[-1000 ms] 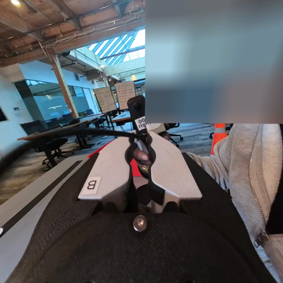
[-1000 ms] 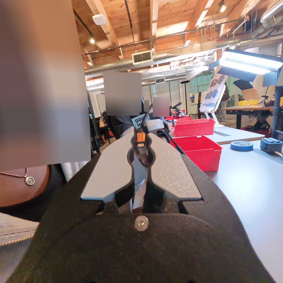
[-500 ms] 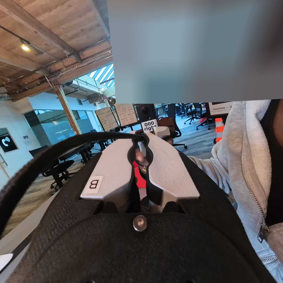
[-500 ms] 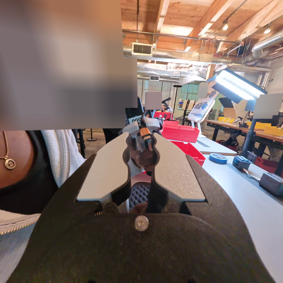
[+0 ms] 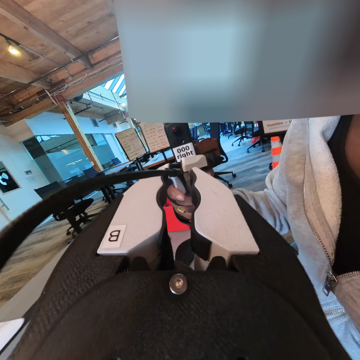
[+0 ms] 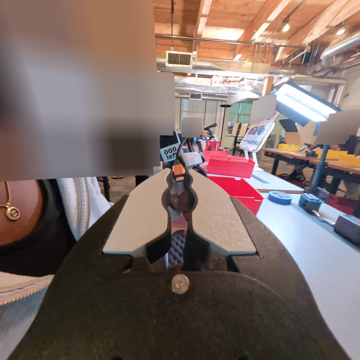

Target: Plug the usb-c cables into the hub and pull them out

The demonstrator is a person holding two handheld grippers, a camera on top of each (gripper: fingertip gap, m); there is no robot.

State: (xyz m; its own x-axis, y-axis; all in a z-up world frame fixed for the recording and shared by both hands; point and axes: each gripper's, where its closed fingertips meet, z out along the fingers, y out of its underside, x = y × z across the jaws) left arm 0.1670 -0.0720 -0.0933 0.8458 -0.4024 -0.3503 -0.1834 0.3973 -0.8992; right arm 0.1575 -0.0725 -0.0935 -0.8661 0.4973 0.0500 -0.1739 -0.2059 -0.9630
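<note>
Both grippers are held up in the air, tip to tip. In the left wrist view my left gripper (image 5: 178,182) is shut on a flat grey hub (image 5: 177,184). A black cable (image 5: 116,178) runs from the tips off to the left, past the camera. My right gripper's finger (image 5: 192,162) shows just beyond. In the right wrist view my right gripper (image 6: 178,175) is shut on an orange usb-c plug (image 6: 178,172), whose black cable rises behind it. The hub's grey end (image 6: 175,188) sits right under the plug. I cannot tell how deep the plug sits.
A white table (image 6: 311,253) lies to the right with red bins (image 6: 233,187), a blue tape roll (image 6: 280,197) and small dark devices (image 6: 309,201). The person's grey hoodie (image 5: 302,194) is close beside both grippers. An orange cone (image 5: 276,148) stands on the floor behind. The tips of both grippers are at nearly the same place.
Both grippers stay shut on the same things. Both views have swung: the right one now shows more of the table, and the cable in the left one now arcs low across the left side.
</note>
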